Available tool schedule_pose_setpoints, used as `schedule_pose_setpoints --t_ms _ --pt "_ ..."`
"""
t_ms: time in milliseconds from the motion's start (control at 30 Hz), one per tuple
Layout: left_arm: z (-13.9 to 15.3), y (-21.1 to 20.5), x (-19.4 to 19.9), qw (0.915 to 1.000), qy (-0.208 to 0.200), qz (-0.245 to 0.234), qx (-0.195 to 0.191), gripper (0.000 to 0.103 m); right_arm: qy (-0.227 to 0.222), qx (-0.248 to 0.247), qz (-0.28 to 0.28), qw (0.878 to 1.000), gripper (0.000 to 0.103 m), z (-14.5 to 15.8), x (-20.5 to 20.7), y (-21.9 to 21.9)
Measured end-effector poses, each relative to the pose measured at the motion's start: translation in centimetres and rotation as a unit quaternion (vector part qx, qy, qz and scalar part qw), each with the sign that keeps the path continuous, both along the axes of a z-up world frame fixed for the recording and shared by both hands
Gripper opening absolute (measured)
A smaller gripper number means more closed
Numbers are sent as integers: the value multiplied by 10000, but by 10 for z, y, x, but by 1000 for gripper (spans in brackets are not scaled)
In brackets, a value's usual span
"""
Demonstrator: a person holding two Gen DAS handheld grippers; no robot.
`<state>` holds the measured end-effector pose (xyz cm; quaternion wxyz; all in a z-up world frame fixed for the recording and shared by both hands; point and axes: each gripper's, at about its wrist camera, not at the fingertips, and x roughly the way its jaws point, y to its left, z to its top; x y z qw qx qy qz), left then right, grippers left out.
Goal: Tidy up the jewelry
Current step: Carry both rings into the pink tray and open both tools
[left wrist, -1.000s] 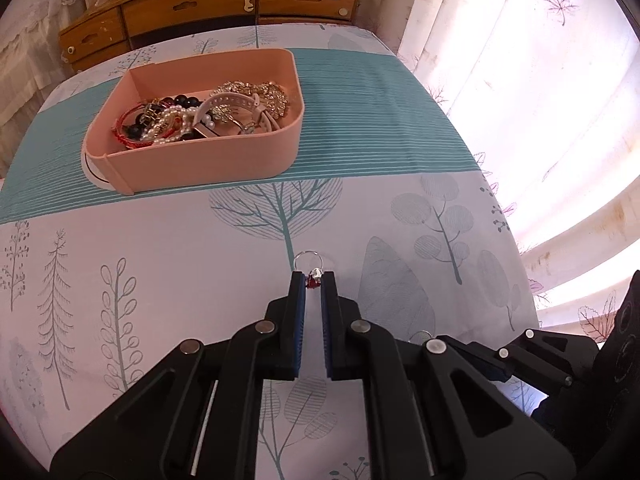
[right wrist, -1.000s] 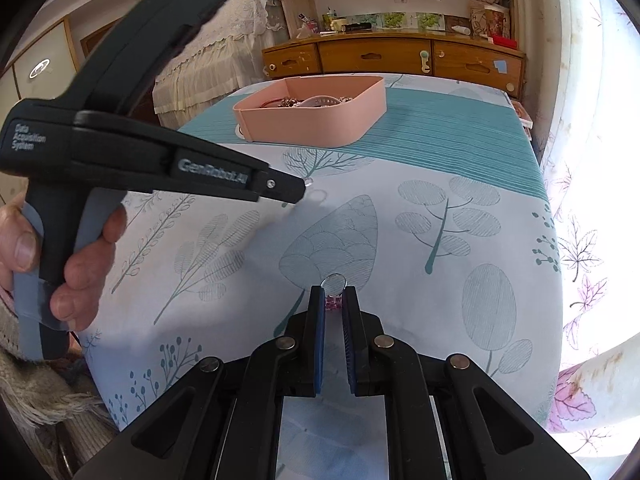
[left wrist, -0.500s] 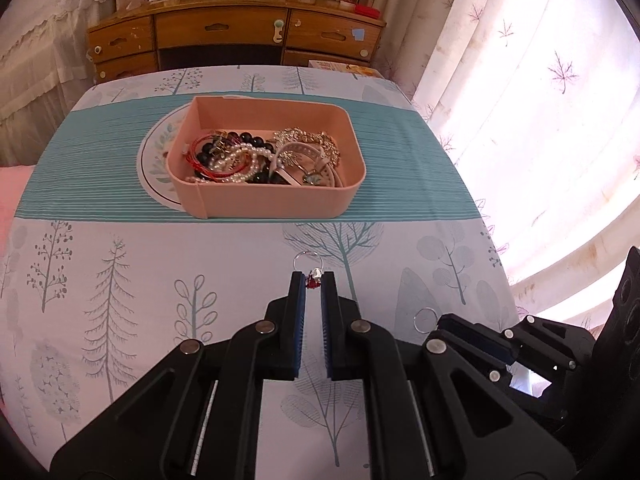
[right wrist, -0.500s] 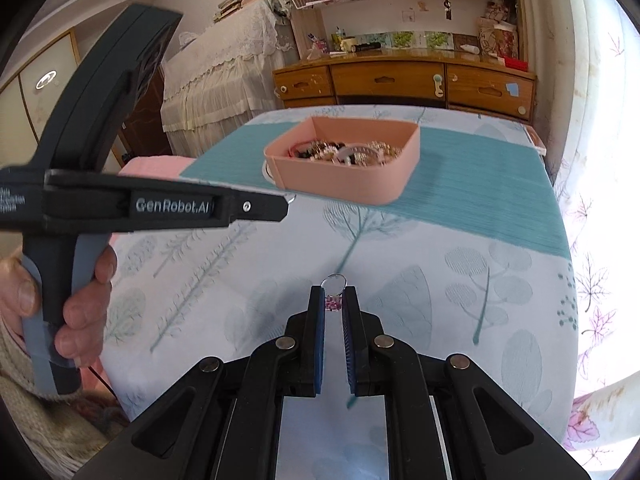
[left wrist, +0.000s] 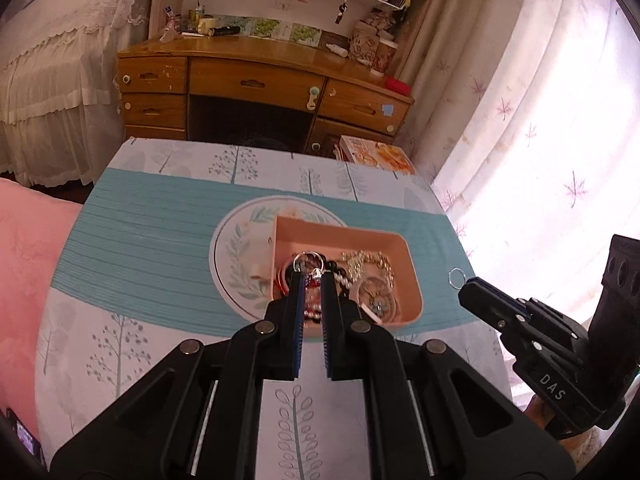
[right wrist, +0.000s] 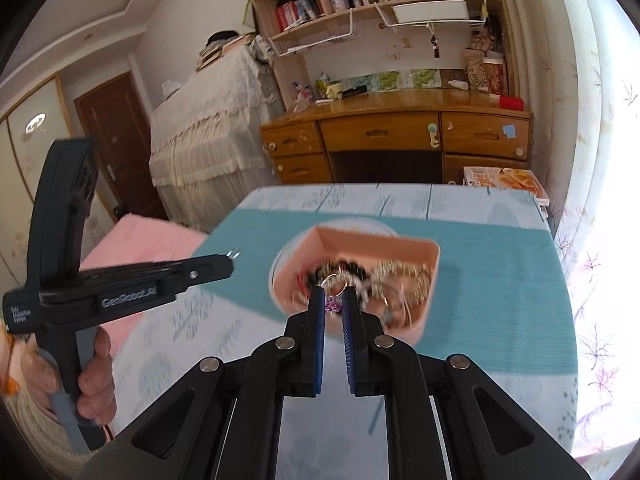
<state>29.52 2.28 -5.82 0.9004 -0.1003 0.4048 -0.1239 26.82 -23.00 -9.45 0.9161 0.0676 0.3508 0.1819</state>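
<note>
While both my grippers hang above the pink tray (left wrist: 412,280), each pinches one ring.

My left gripper (left wrist: 310,276) is closed on a red-stone ring (left wrist: 307,261); my right gripper (right wrist: 334,294) is closed on a pink-stone ring (right wrist: 334,285). The tray, holding tangled jewelry (right wrist: 396,276), sits on the leaf-print tablecloth (left wrist: 152,224), before the wooden desk (right wrist: 384,136).

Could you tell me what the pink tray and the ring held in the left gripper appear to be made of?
Pink tray: likely moulded plastic, matte; its colour is uniform, its walls thin and its corners rounded.

Ring, pinched in the jaws of the left gripper: likely silver-toned metal, polished; the thin hoop glints. It carries a red stone, which could be glass or a gem; the pictures cannot settle that.
</note>
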Motion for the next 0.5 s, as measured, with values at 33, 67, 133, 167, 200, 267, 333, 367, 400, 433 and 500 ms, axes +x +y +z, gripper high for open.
schedule_pose_setpoints --t_ms 33,67,133,167,200,267,333,367,400,433,500 --pt "4 4 8 10000 -37 -2 -46 5 21 66 -31 10000 9 4 9 3" --pt "8 7 17 9999 -56 -20 -89 5 56 132 -59 9999 9 8 22 7" --pt "9 10 34 9998 14 -100 -198 5 132 232 -169 9995 9 13 47 14" --pt "7 9 42 9995 81 -161 -247 5 215 282 -192 9992 9 14 59 18" --pt "3 6 51 9993 152 -216 -274 5 322 365 -198 9986 9 12 72 22" --pt "-9 -1 66 9986 305 -309 -291 5 533 466 -239 9972 9 7 100 29" --pt "-26 -10 82 9975 506 -391 -296 6 719 458 -377 9956 9 -4 126 35" --pt "-35 -13 91 9965 642 -425 -320 6 804 467 -429 9947 9 -14 139 38" --pt "-46 -17 98 9956 745 -449 -343 6 908 492 -487 9935 9 -19 149 40" --pt "-55 -20 105 9945 848 -491 -359 6 1006 524 -537 9921 9 -26 160 43" --pt "-71 -26 114 9927 1016 -517 -400 5 1161 574 -638 9895 9 -42 174 44"
